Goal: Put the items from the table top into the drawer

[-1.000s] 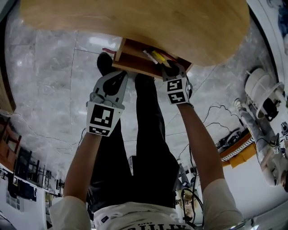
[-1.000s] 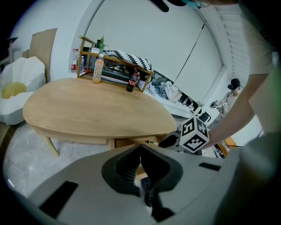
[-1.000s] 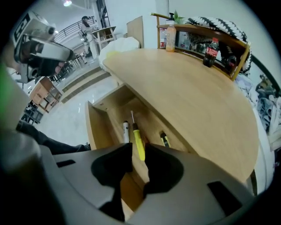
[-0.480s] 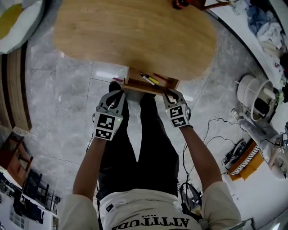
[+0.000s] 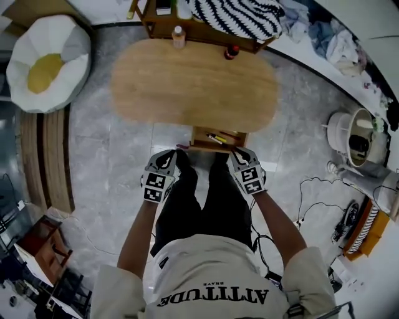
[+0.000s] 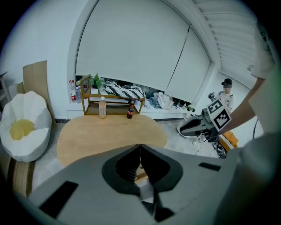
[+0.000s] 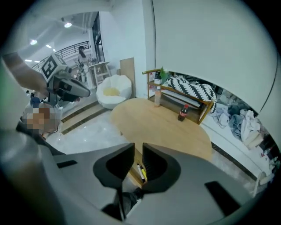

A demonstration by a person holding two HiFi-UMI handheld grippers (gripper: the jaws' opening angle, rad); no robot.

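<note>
The room has a floor [image 5: 106,162] of grey, glossy marble tiles with thin seams, and pale walls with a large curved white panel behind. In the middle stands an oval table [image 5: 193,84] with a smooth, light wooden top. To its left lies a round white beanbag [image 5: 47,65] with a yellow centre. Behind the table there is a low wooden shelf [image 5: 149,25] that carries a black-and-white striped cloth [image 5: 237,15], and loose clothes [image 5: 330,37] lie along the wall at the right. A white round appliance [image 5: 352,134] and some cables [image 5: 312,187] are on the floor, well apart from the table. A person [image 5: 206,261] in a white shirt and dark trousers stands at the near side. Under the near edge of the table the small wooden drawer [image 5: 199,144] is pulled open, and thin pens [image 5: 216,138], one of them yellow, lie inside it. A pale bottle [image 5: 179,36] and a dark bottle [image 5: 232,52] with a red cap stand upright at the far edge of the table, near the shelf. The left gripper [image 5: 169,157] hangs near the drawer's left corner with its jaws pressed together and nothing in them. The right gripper [image 5: 237,154] hangs near the right corner; its jaws have just been closing, a narrow gap remains, and nothing is between them.
</note>
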